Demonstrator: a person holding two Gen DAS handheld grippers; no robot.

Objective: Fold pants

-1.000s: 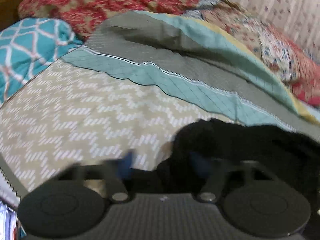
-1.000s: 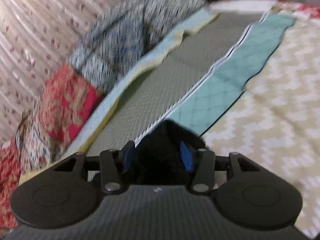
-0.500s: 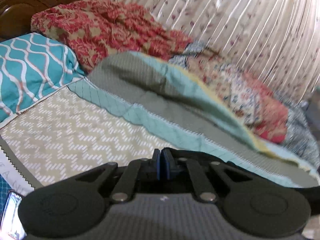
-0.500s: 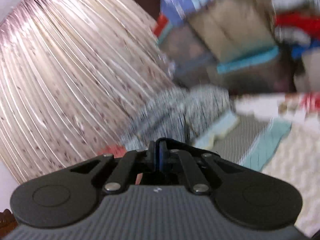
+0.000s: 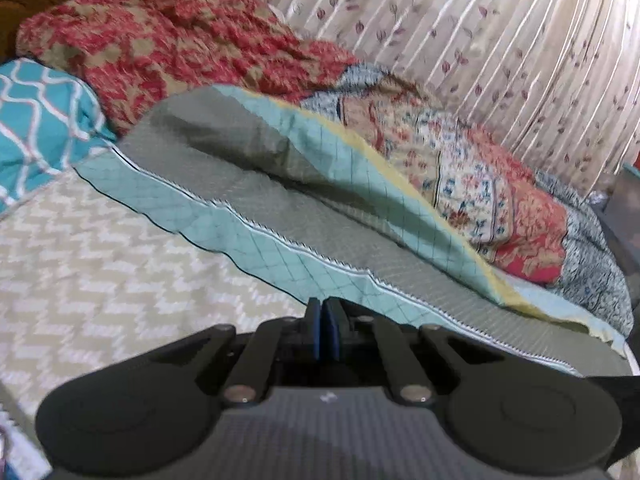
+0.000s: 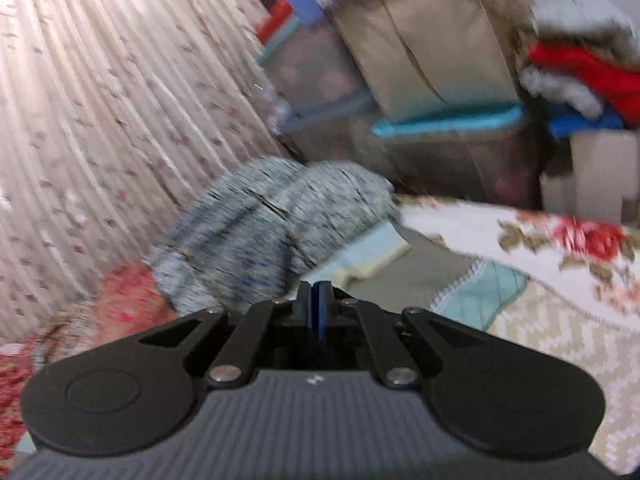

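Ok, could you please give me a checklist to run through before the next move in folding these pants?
1. Left claw shut: ok.
2. Right claw shut: ok.
3. Cloth of the pants pinched in either claw: cannot tell; none shows between the pads.
4. The pants in view: cannot tell; only a dark sliver shows at the right edge of the left wrist view.
5. Flat bedspread ahead of the left claw to lay cloth on: ok.
6. Sharp picture from the right wrist: not ok, it is blurred.
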